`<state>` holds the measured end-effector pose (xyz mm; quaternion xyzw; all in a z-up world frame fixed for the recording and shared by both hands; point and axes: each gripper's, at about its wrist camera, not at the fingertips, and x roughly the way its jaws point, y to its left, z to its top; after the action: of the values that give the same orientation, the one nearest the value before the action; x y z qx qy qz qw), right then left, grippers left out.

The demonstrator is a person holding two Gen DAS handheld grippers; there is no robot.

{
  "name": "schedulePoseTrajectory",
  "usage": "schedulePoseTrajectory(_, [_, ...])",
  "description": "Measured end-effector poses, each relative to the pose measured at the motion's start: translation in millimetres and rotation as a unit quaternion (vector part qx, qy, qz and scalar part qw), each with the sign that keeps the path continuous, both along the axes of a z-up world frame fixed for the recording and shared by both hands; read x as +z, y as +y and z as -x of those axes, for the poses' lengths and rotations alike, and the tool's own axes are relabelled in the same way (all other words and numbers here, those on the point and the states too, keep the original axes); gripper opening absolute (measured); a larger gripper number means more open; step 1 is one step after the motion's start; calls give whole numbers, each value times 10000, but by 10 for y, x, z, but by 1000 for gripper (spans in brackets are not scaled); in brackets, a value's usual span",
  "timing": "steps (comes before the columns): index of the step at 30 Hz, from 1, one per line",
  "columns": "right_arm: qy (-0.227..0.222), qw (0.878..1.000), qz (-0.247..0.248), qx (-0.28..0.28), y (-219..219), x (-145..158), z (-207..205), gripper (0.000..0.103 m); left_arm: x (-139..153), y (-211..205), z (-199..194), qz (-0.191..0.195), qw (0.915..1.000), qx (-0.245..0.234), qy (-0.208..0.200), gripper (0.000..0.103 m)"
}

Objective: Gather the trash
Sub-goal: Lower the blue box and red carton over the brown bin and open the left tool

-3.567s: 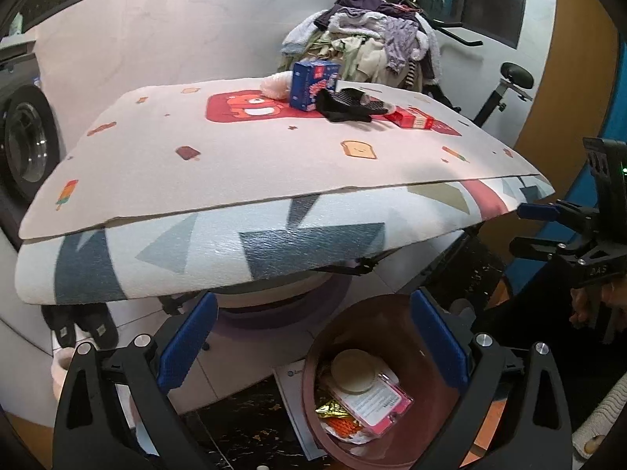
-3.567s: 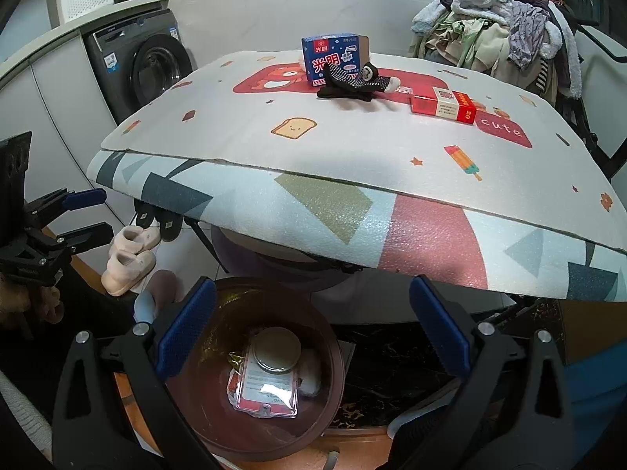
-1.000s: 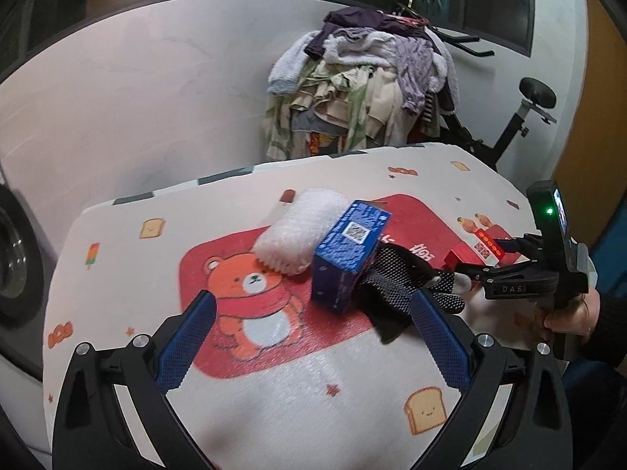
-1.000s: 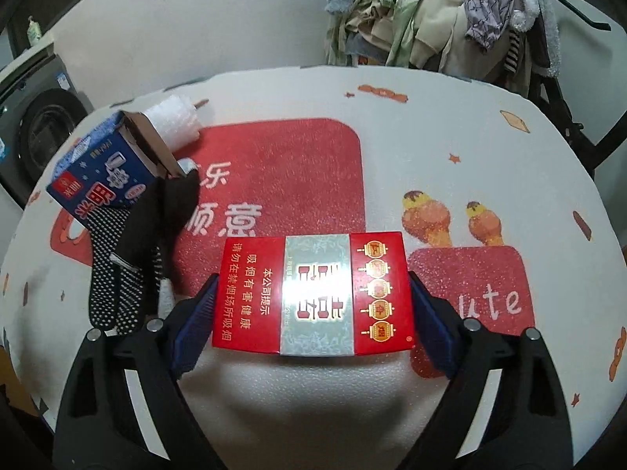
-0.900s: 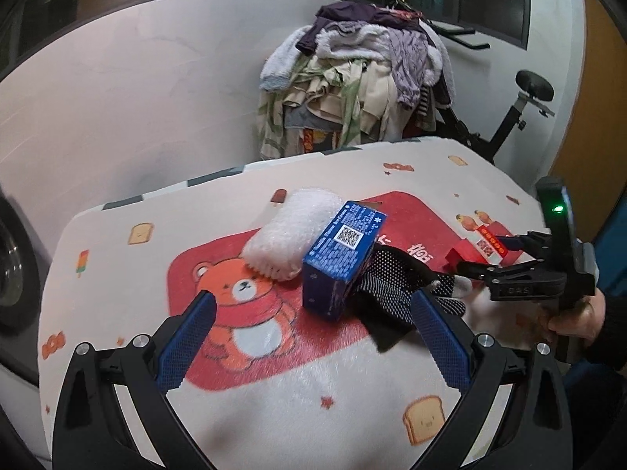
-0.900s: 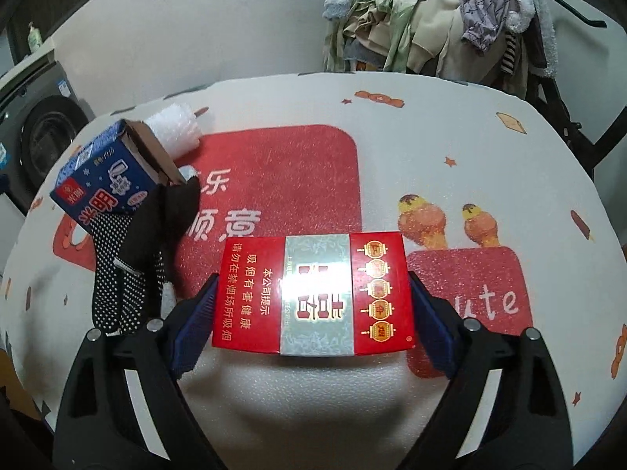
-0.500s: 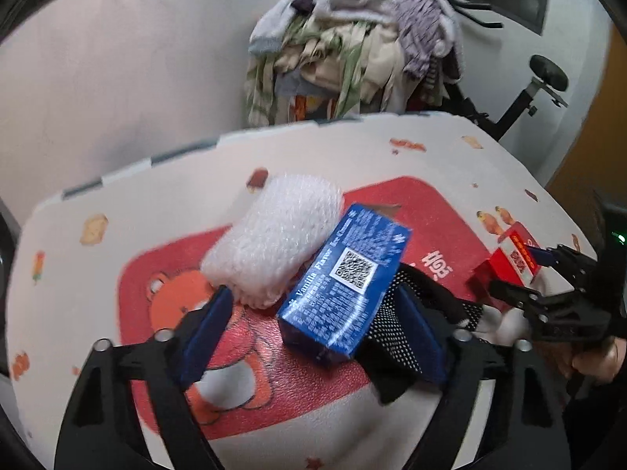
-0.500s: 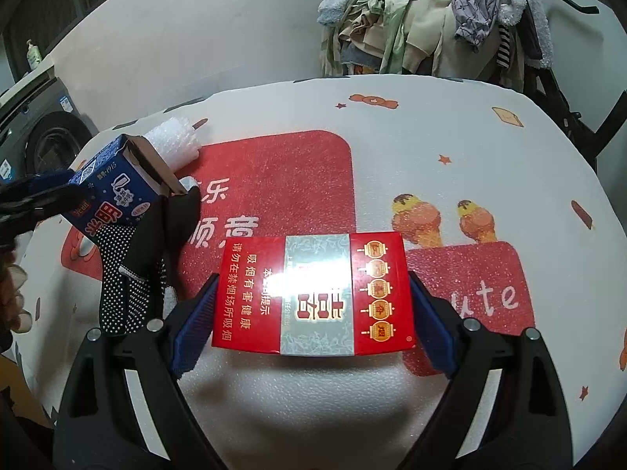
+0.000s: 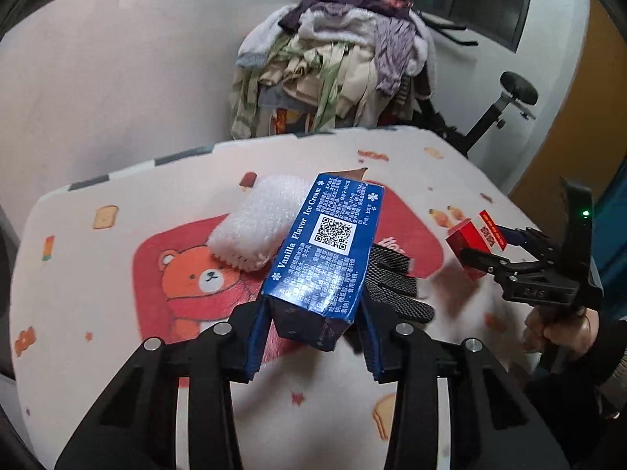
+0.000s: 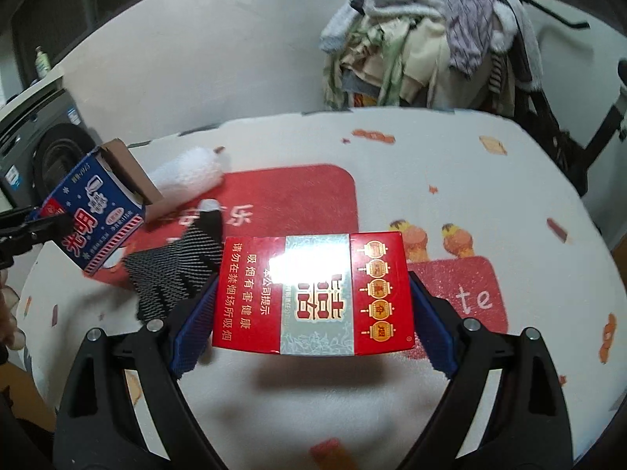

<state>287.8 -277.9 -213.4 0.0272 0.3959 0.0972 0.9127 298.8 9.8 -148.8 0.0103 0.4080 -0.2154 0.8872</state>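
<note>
On the patterned table mat [image 9: 117, 297]: clamping the blue ice cream box [image 9: 327, 250] with the left gripper [image 9: 313, 342], jaws pressed against both sides of its near end, box tilted with the far end raised and the open flap pointing away. Showing a QR code and "Vanilla Flavor Ice Cream" on the upward face in the left wrist view. Appearing lifted clear of the mat in the right wrist view, at [image 10: 96, 211], with the brown inside of the flap exposed.

Squeezing the red cigarette carton [image 10: 313, 293] across its width with the right gripper [image 10: 313, 315], blue pads touching both short ends, carton held flat and casting a shadow on the mat beneath. Seen from the left wrist camera as a red box [image 9: 476, 243] pinched between the black fingers of that gripper [image 9: 486, 252], a hand wrapped around the handle.

Lying on the mat between the two boxes: a black dotted glove [image 10: 172, 270], fingers spread, blurred at the edges. Resting just behind the blue box: a white bubble wrap roll [image 9: 258, 223]. Sitting beyond the table: a pile of clothes [image 9: 337, 66], with a washing machine [image 10: 47, 156] off to the side.
</note>
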Motion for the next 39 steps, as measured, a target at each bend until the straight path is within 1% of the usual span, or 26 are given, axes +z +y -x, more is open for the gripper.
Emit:
schedulePoseTrajectory(5, [-183, 9998, -74, 94, 60, 247, 265, 88, 288, 138, 396, 76, 9997, -7, -227, 39])
schedulePoseTrajectory(8, [-254, 9995, -36, 193, 125, 347, 459, 88, 389, 188, 666, 49, 9995, -41, -322, 39])
schedulePoseTrajectory(11, [-301, 9992, -51, 272, 177, 425, 670, 88, 440, 214, 970, 44, 9993, -78, -377, 39])
schedulePoseTrajectory(14, [-331, 9988, -104, 345, 221, 480, 883, 88, 427, 223, 1241, 69, 9992, -104, -370, 39])
schedulePoseTrajectory(21, [-379, 9979, -202, 482, 307, 540, 1359, 88, 306, 155, 1821, 175, 9992, -212, -301, 39])
schedulePoseTrajectory(25, [-418, 9974, -180, 552, 349, 547, 1618, 88, 208, 112, 2136, 104, 9990, -291, -322, 39])
schedulePoseTrajectory(28, [-376, 9975, -200, 571, 368, 516, 1781, 88, 106, 119, 2374, 132, 9990, -338, -259, 39])
schedulePoseTrajectory(31, [-359, 9972, -199, 627, 390, 485, 1963, 88, -27, 129, 2581, 193, 9990, -397, -124, 39])
schedulePoseTrajectory(34, [-355, 9970, -143, 669, 419, 433, 2117, 88, -202, 94, 2770, 88, 9986, -530, 10, 39])
schedulePoseTrajectory(37, [-308, 9971, -226, 652, 420, 355, 2234, 88, -404, 51, 2897, 22, 9978, -629, 230, 39])
schedulePoseTrajectory(39, [-255, 9972, -261, 647, 436, 282, 2317, 88, -537, 12, 2963, -111, 9967, -730, 344, 39])
